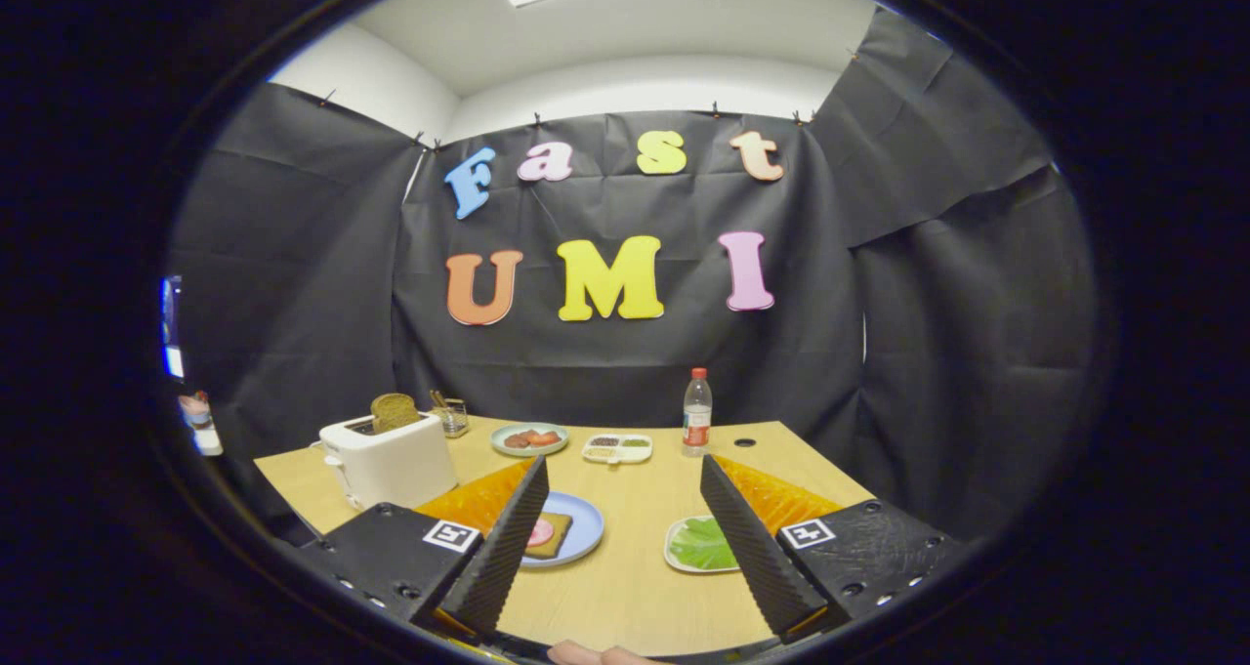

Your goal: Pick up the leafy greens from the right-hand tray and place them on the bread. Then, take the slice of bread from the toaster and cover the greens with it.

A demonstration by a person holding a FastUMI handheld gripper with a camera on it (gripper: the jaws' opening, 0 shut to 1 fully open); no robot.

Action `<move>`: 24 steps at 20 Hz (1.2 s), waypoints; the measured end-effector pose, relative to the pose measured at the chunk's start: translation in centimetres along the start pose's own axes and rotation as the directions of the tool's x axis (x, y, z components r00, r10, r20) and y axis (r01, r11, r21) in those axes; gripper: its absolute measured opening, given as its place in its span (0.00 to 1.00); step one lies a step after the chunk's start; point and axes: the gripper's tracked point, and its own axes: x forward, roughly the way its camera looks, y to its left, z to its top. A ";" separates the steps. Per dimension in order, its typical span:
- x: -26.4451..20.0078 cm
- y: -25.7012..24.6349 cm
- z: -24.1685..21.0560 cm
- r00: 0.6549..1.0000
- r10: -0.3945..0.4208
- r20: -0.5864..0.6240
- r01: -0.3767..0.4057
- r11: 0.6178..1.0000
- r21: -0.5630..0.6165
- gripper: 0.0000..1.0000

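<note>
My gripper [625, 509] is open above the near part of the wooden table [635, 587], with nothing between its fingers. Just inside the right finger lies a white tray [676, 546] with leafy greens [701, 545], partly hidden by that finger. By the left finger sits a blue plate [584, 528] holding a slice of bread [552, 533] topped with a pink round slice [540, 532], partly covered by the finger. Further back on the left stands a white toaster [389, 462] with a brown bread slice [395, 411] sticking up out of its slot.
At the back of the table are a green plate [528, 438] with red food, a small divided white tray [617, 447], a plastic bottle [696, 413] and a small wire holder [449, 416]. A fingertip [596, 655] shows at the near edge.
</note>
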 end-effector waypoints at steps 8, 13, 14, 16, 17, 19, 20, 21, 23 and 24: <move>5.1 -0.4 0.8 0.998 -0.051 -0.027 0.050 0.998 -0.033 0.96; 8.1 -2.4 2.1 0.990 -0.142 -0.024 0.141 0.989 -0.041 0.96; 8.4 -2.8 2.1 0.988 -0.153 -0.026 0.151 0.987 -0.050 0.96; 9.2 -4.1 1.4 0.986 -0.164 -0.030 0.163 0.986 -0.041 0.96; 9.6 -4.9 0.8 0.984 -0.176 -0.037 0.175 0.984 -0.033 0.96; 10.6 -7.0 -1.1 0.977 -0.207 -0.057 0.205 0.978 -0.030 0.95; 11.1 -8.1 -1.8 0.972 -0.222 -0.072 0.219 0.975 -0.042 0.95; 11.6 -9.3 -2.7 0.967 -0.240 -0.089 0.235 0.970 -0.063 0.95; 12.7 -11.8 -3.7 0.957 -0.271 -0.099 0.262 0.960 -0.094 0.95; 13.4 -12.9 -4.2 0.953 -0.283 -0.107 0.272 0.957 -0.103 0.95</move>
